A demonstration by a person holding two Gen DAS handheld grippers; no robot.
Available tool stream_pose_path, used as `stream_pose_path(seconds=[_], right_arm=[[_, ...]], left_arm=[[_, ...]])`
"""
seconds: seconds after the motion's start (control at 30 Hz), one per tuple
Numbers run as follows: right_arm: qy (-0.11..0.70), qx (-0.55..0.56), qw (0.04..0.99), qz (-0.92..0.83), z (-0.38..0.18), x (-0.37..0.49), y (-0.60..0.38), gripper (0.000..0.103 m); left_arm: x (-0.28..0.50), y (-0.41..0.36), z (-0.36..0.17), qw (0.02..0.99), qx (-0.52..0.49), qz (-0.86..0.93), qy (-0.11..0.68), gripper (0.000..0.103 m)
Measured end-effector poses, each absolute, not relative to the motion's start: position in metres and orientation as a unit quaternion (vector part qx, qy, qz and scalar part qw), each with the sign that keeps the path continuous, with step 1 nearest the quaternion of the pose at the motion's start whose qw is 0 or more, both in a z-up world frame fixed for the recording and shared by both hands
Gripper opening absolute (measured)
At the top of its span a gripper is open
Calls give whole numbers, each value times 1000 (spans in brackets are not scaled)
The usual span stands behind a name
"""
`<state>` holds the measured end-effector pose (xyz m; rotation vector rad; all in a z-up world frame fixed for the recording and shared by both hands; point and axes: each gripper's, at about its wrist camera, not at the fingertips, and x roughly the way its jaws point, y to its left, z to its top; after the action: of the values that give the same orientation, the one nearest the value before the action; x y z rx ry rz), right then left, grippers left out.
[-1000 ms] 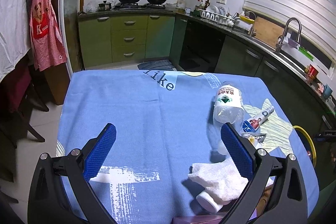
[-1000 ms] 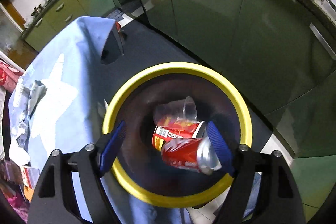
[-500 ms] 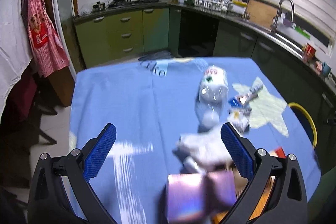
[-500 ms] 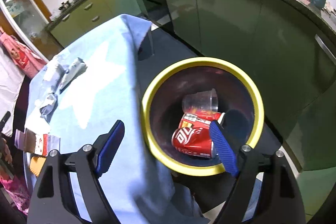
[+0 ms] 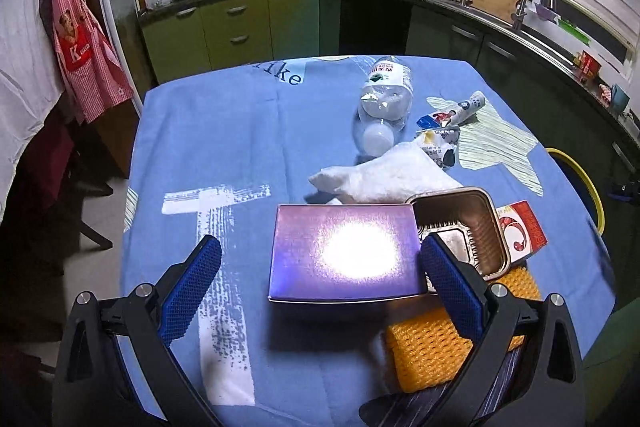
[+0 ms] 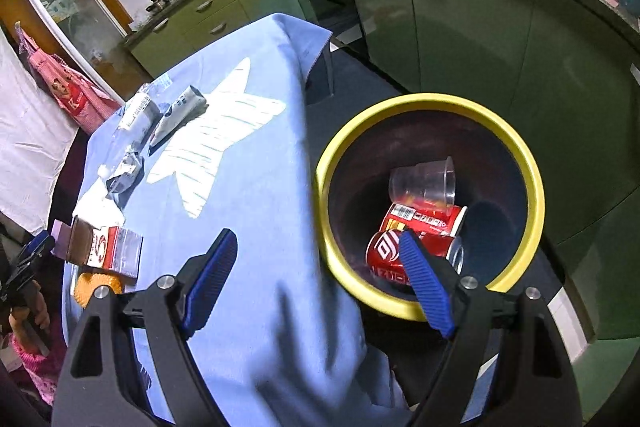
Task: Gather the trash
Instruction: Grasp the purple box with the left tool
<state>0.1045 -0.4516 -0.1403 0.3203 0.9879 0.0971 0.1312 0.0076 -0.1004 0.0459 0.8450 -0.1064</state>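
Left gripper (image 5: 318,277) seen with jaws spread, nothing pinched, purple box (image 5: 344,253) lying between them on table (image 5: 192,131). Judged next pick: box to be straddled squarely, foil tray (image 5: 466,223) touching its right side to be kept clear. Right gripper (image 6: 316,279) spread wide, empty, held over table edge beside yellow-rimmed bin (image 6: 532,187); red can (image 6: 386,253) and clear cup (image 6: 424,181) already inside. Farther: tissue (image 5: 384,173), plastic bottle (image 5: 382,107). Blue cloth over table; green kitchen cabinets (image 5: 248,23) behind.
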Motion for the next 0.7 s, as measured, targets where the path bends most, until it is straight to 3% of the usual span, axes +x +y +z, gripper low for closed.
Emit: stream_pose_path(seconds=[0.37,0.7], right_arm=[[476,154,864,50,-142,102,-446,79],[482,144,862,59,-142,105,-434,79]], left_arm=[[139,2,-104,908,41,-64,413,98],[149,7,-116,904,36,-77,418,88]])
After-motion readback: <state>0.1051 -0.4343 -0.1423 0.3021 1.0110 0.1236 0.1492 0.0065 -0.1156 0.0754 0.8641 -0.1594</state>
